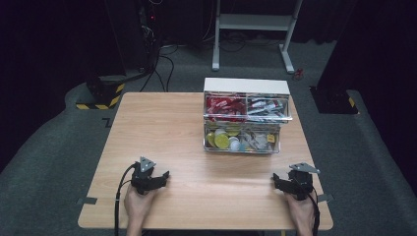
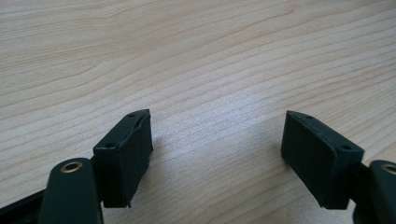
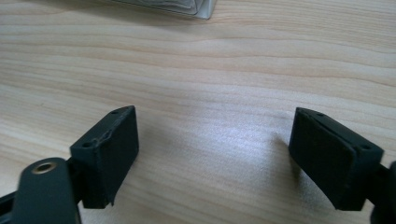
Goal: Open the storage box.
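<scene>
Resting low over the near left of the worktop (image 1: 162, 123), my left tool (image 1: 164, 175) has its jaws spread wide with only bare wood between them. The clear organizer box (image 1: 243, 123) of packets and capsules stands at the far edge, well apart from both. My right tool (image 1: 276, 180), near right, is likewise released and grasps nothing.

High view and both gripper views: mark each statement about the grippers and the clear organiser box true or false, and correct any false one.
1. The left gripper has open, empty jaws. True.
2. The right gripper clamps a sachet. False: its jaws stand open over bare table.
3. The clear organiser box sits at the table's far side. True.
4. The box's upper tier holds round yellow lids. False: those lie in the lower tier.
</scene>
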`<state>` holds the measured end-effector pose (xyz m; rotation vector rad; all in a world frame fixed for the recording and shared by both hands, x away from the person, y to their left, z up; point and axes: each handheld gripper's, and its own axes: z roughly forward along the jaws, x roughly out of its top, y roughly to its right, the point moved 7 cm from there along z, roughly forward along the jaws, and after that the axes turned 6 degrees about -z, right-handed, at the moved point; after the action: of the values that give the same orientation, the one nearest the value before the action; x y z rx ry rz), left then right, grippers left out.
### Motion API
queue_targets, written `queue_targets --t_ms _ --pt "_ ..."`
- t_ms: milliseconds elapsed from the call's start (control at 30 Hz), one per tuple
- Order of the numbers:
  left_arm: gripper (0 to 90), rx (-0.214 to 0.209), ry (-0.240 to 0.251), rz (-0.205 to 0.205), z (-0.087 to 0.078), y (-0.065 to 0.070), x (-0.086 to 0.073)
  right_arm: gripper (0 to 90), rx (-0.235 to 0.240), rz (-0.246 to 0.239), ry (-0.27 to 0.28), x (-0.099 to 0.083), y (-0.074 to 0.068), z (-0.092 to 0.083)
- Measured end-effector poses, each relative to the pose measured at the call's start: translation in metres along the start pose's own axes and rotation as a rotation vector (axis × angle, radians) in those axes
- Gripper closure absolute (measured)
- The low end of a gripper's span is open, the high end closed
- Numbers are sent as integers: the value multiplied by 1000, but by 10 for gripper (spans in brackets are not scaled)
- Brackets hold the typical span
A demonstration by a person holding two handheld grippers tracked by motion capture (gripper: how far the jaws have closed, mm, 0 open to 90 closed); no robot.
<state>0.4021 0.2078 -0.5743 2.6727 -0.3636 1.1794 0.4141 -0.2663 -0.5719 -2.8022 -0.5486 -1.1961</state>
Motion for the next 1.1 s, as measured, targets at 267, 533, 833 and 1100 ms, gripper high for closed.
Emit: queue_targets --t_ms 267,533,833,1100 --pt "253 0 0 0 0 0 0 239 28 12 45 0 -2 -8" --pt "250 -2 -2 2 0 0 0 285 21 21 120 2 -1 -18" --pt "250 -3 -2 2 0 0 0 308 67 39 157 4 -9 -25" --pt "248 -4 -3 3 0 0 0 374 142 25 162 9 -23 -30"
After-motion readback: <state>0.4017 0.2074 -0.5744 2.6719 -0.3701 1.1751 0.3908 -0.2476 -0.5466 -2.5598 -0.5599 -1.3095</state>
